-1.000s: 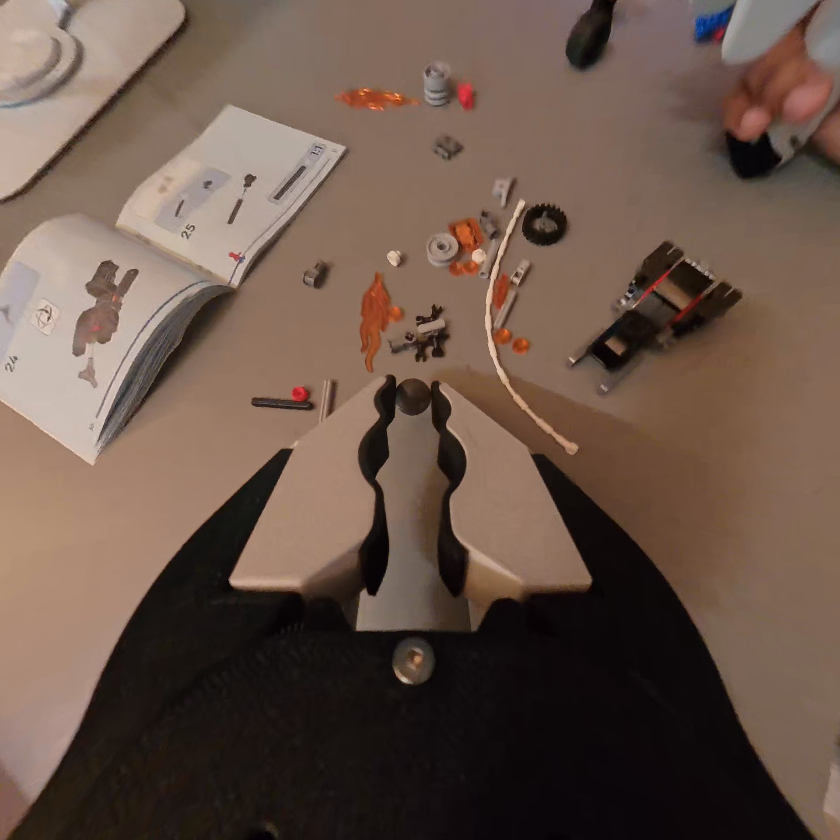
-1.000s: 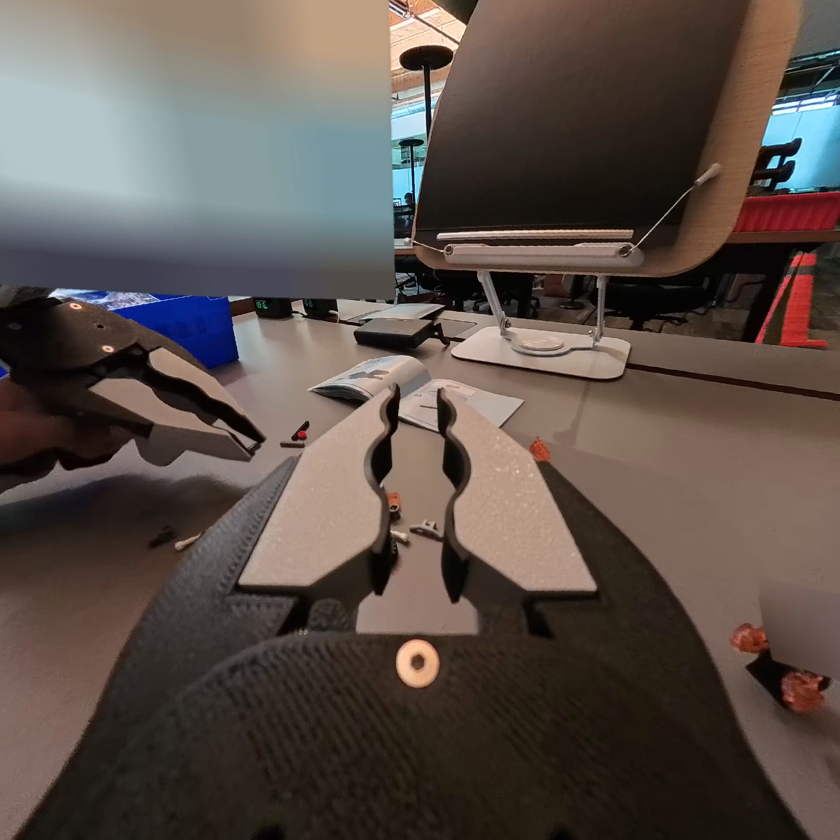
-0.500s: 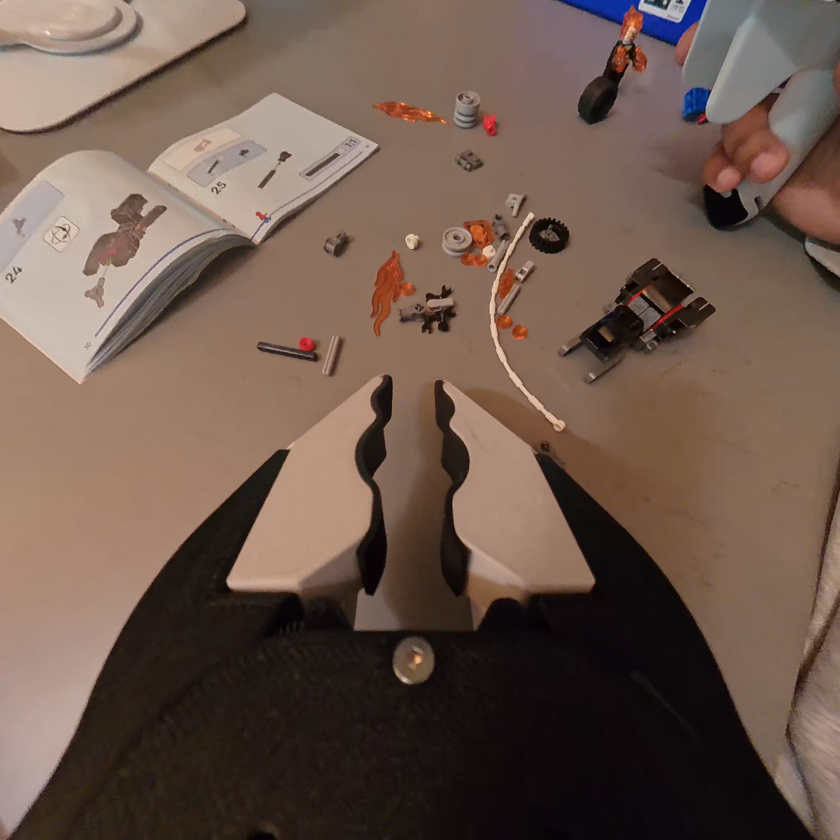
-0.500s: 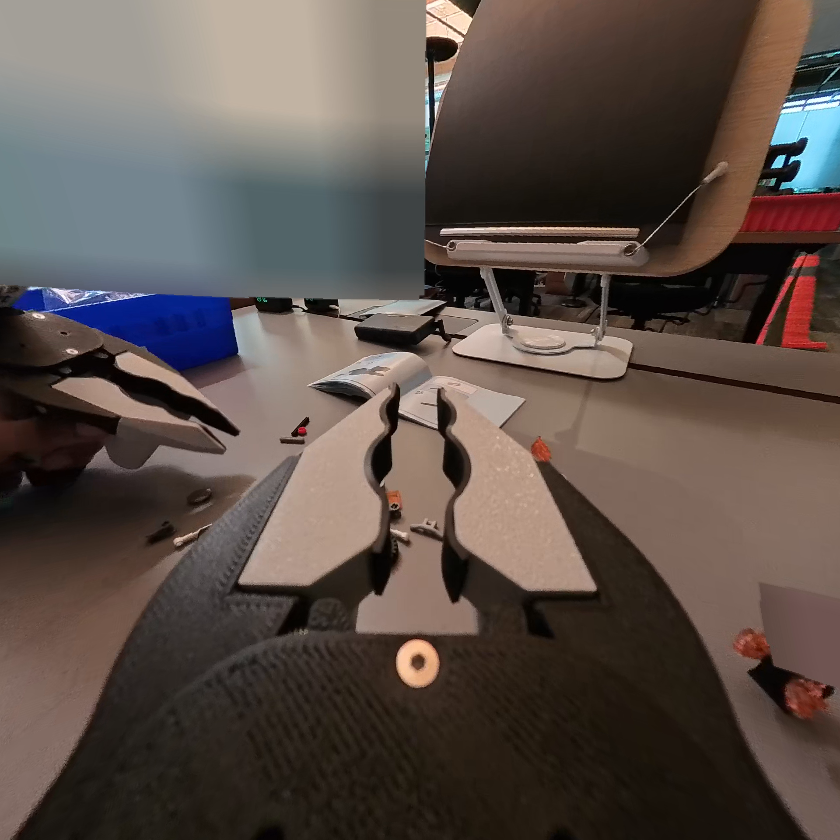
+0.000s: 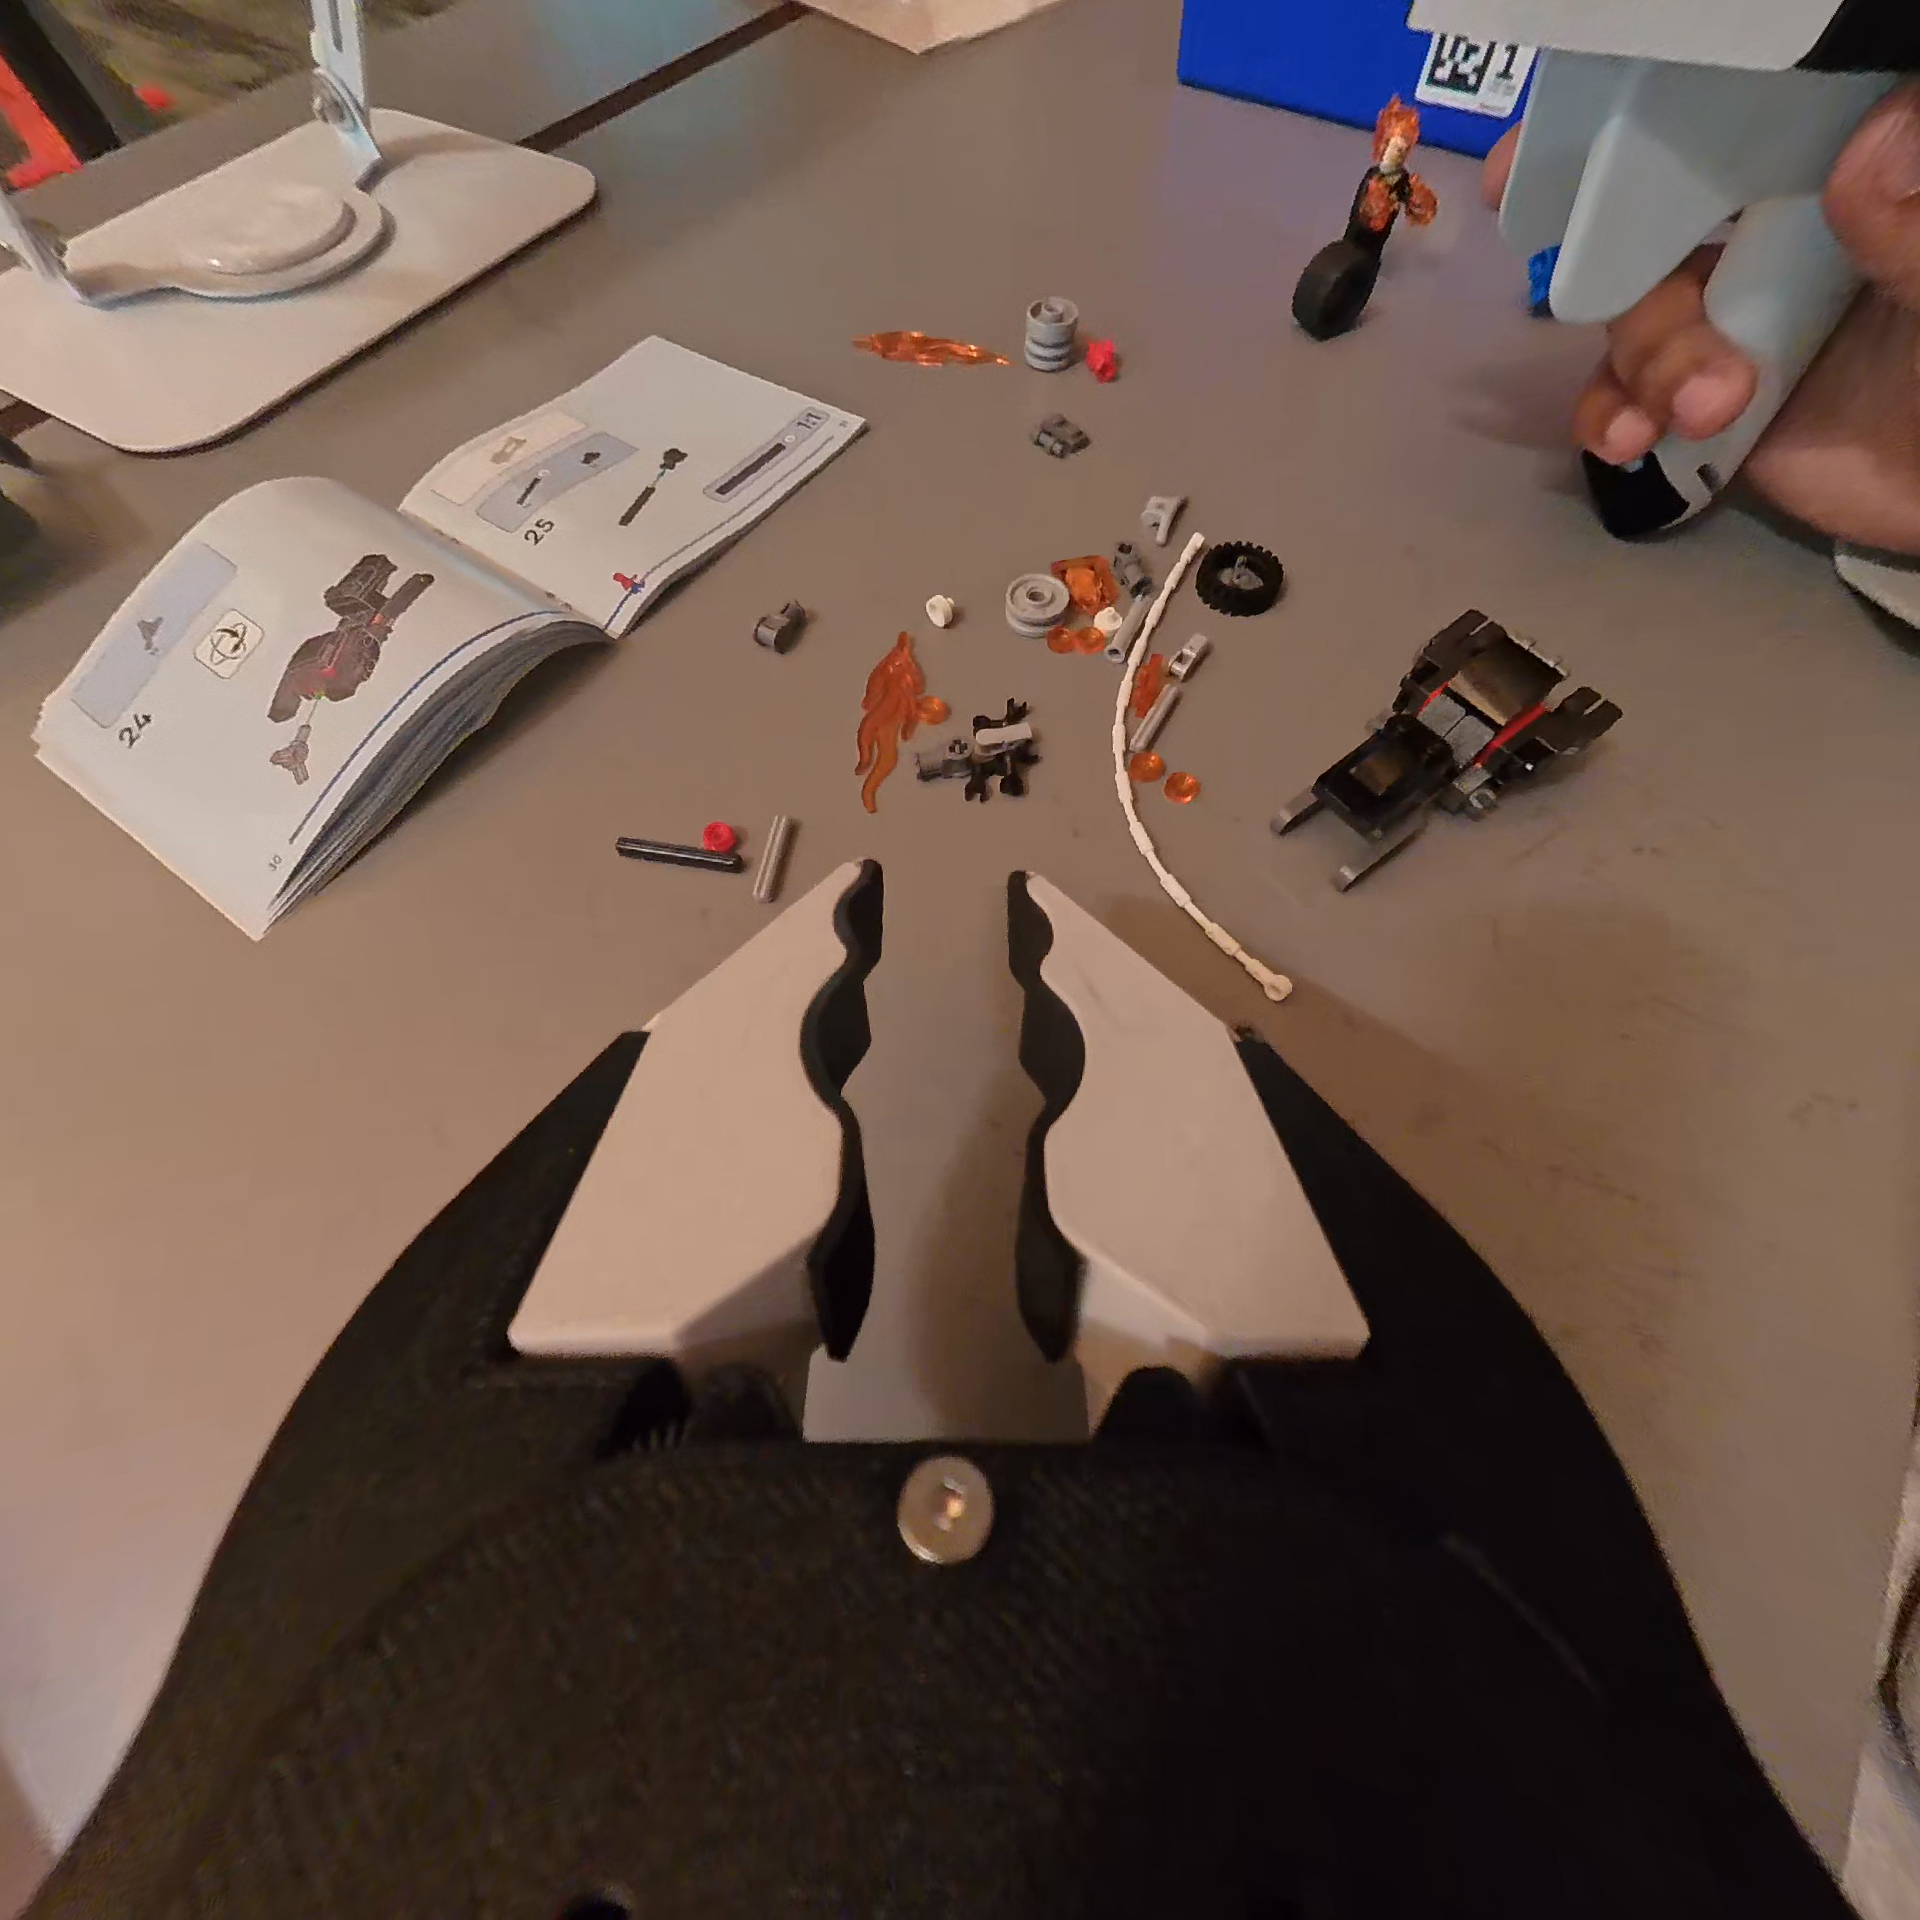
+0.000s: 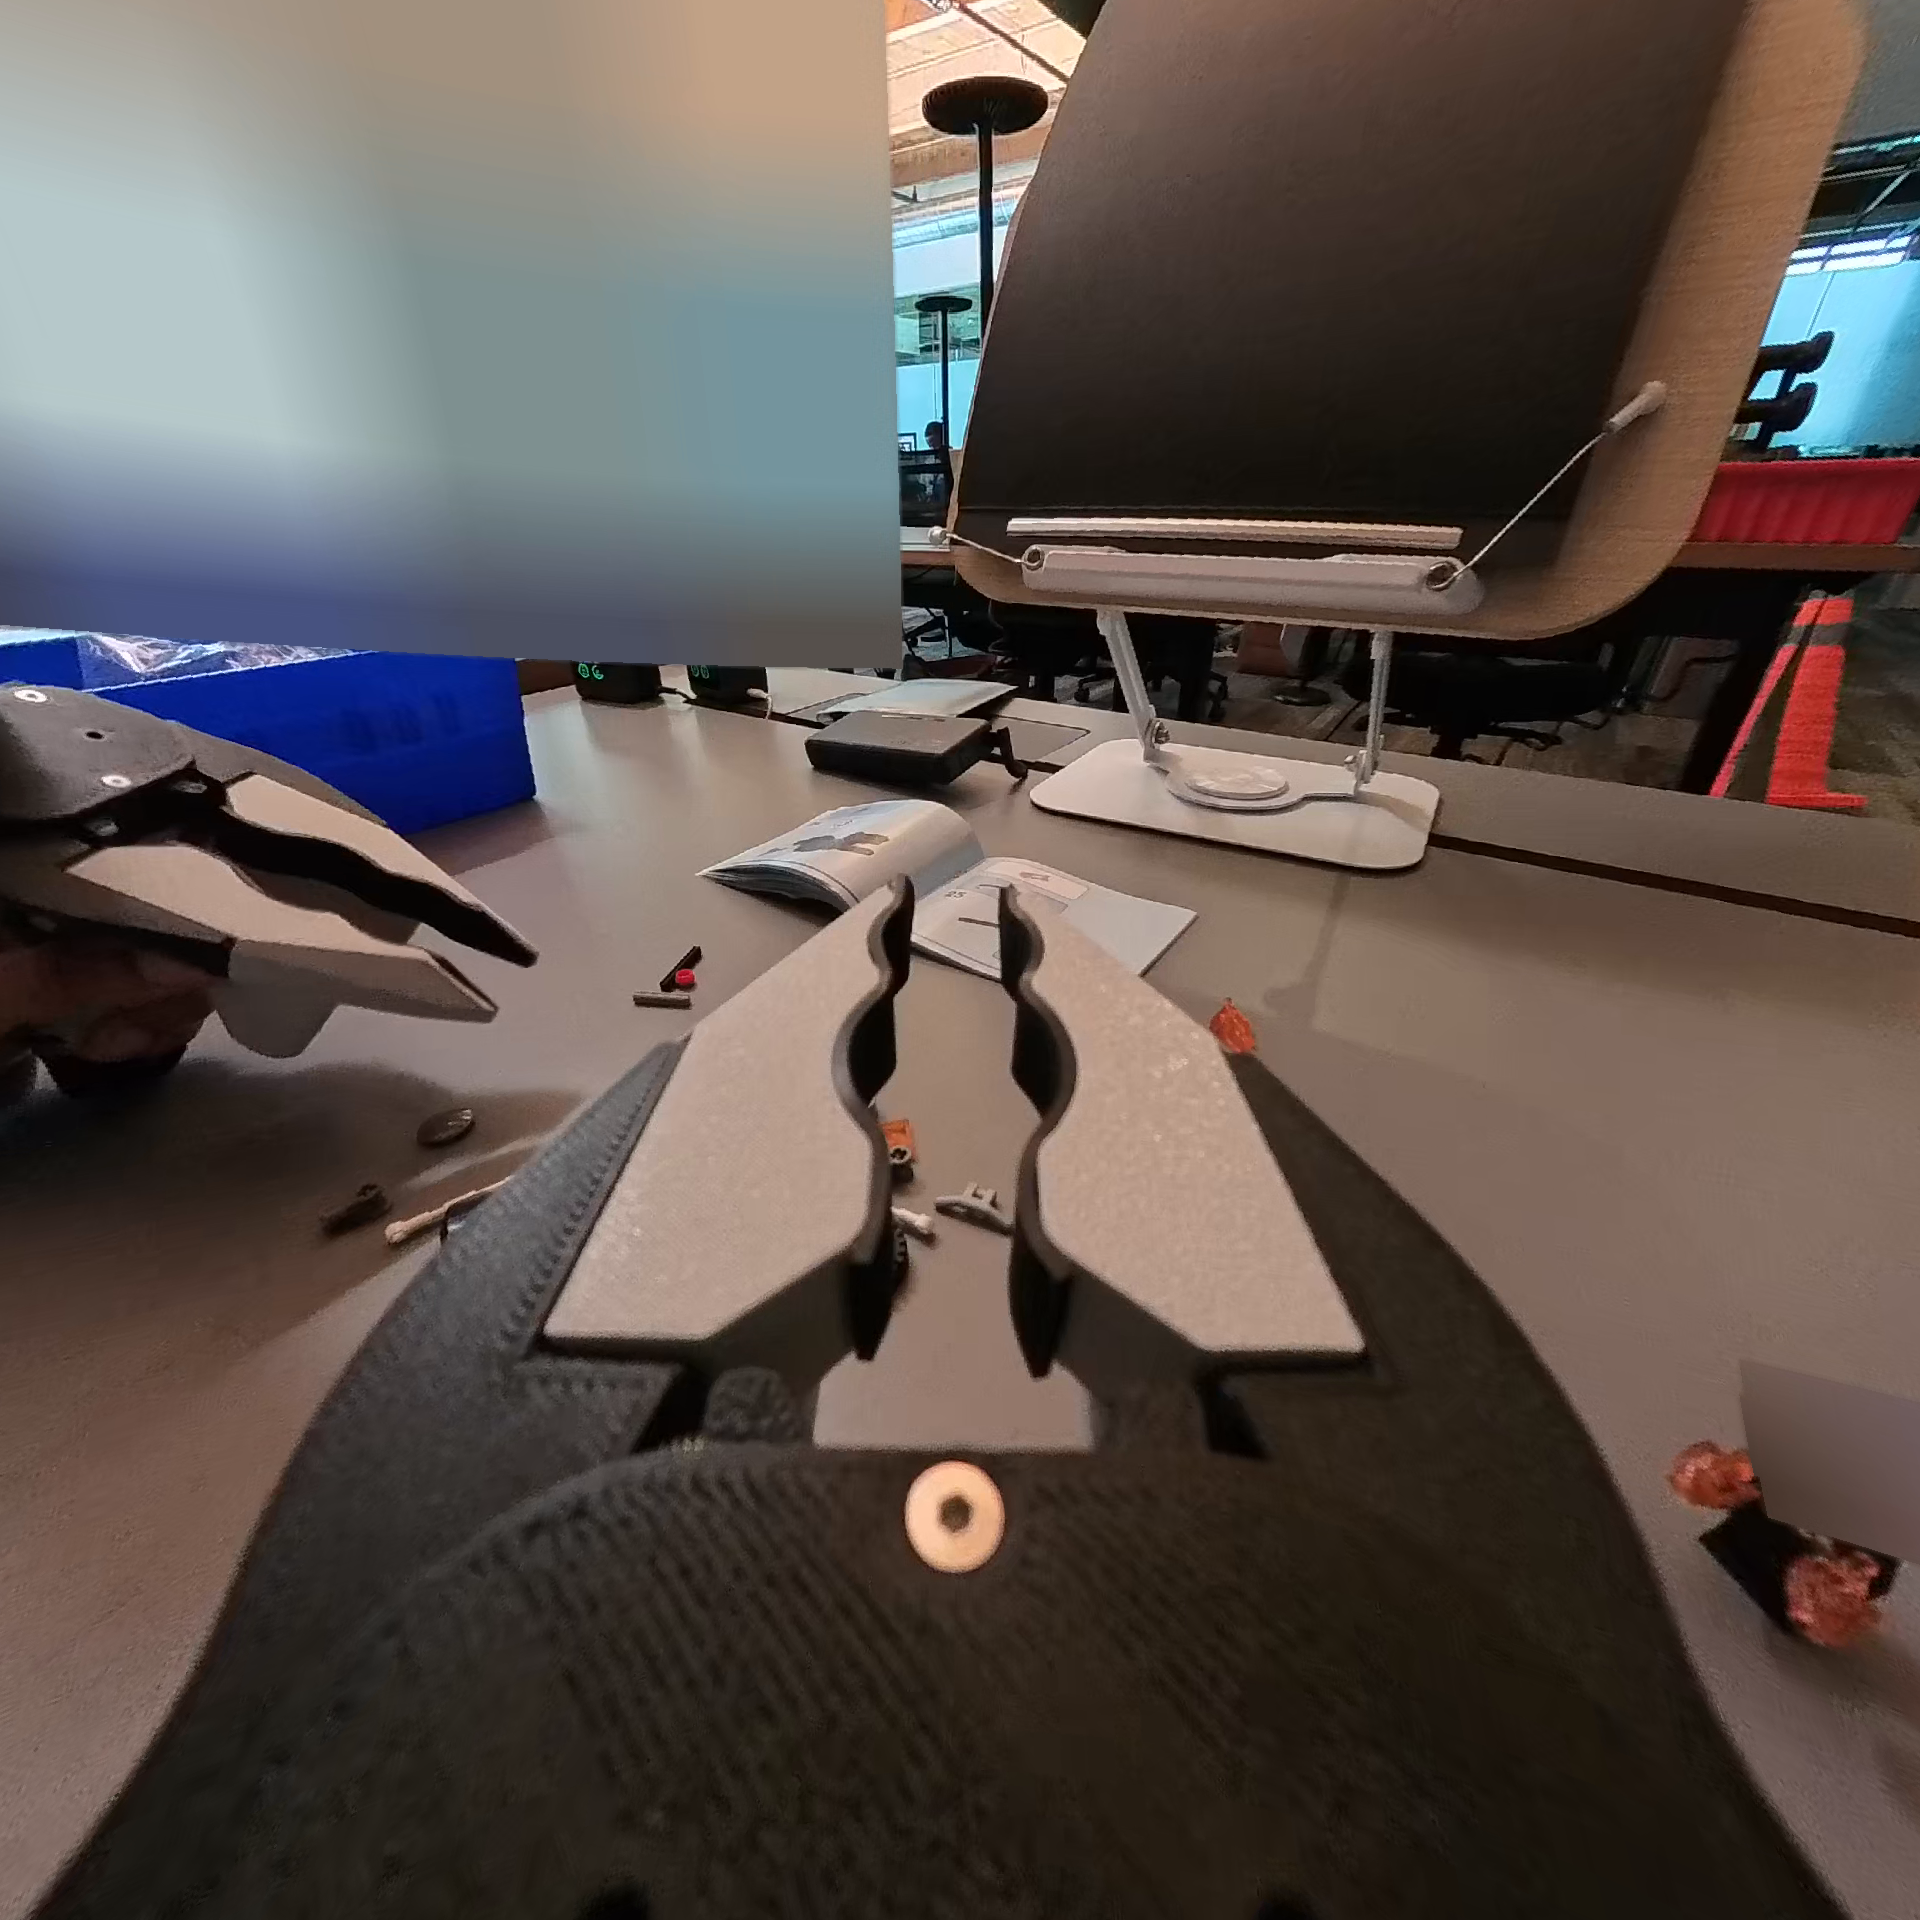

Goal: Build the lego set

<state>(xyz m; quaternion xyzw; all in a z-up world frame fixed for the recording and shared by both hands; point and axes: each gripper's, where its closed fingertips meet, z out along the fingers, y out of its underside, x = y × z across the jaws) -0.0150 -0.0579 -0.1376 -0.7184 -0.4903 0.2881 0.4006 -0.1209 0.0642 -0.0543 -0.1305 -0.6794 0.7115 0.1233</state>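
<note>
My left gripper point(image 5: 945, 881) is open and empty, above the table just short of the loose Lego pieces. Ahead of it lie an orange flame piece point(image 5: 891, 717), a black and grey cluster point(image 5: 987, 750), a white chain point(image 5: 1141, 769), a black tyre point(image 5: 1238, 578) and a part-built black vehicle point(image 5: 1444, 750). The open instruction booklet point(image 5: 343, 634) lies to the left. My right gripper point(image 6: 956, 902) is open and empty, low over small grey and orange parts point(image 6: 971, 1203). The right wrist view shows the left gripper point(image 6: 499, 982) above a dark round piece point(image 6: 445, 1125).
A minifigure on a black wheel point(image 5: 1361, 239) stands at the far right by a blue box point(image 5: 1320, 52). A hand holds the right gripper's handle point(image 5: 1683, 208). A white stand base point(image 5: 239, 260) sits far left. A black axle, red stud and grey pin point(image 5: 686, 847) lie near my left fingertips. Some 20 centimetres of space lies between my two pairs of fingers. To the white chain point(image 5: 1141, 769): left tips about 7 centimetres, right tips about 15 centimetres. The orange flame piece point(image 5: 891, 717) is closer to my left gripper, around 8 centimetres from its tips; the right tips are 15 centimetres off.
My left gripper let go of the dark round piece it held in its tips, opened wider and drew back and up. The right gripper has hardly moved.
</note>
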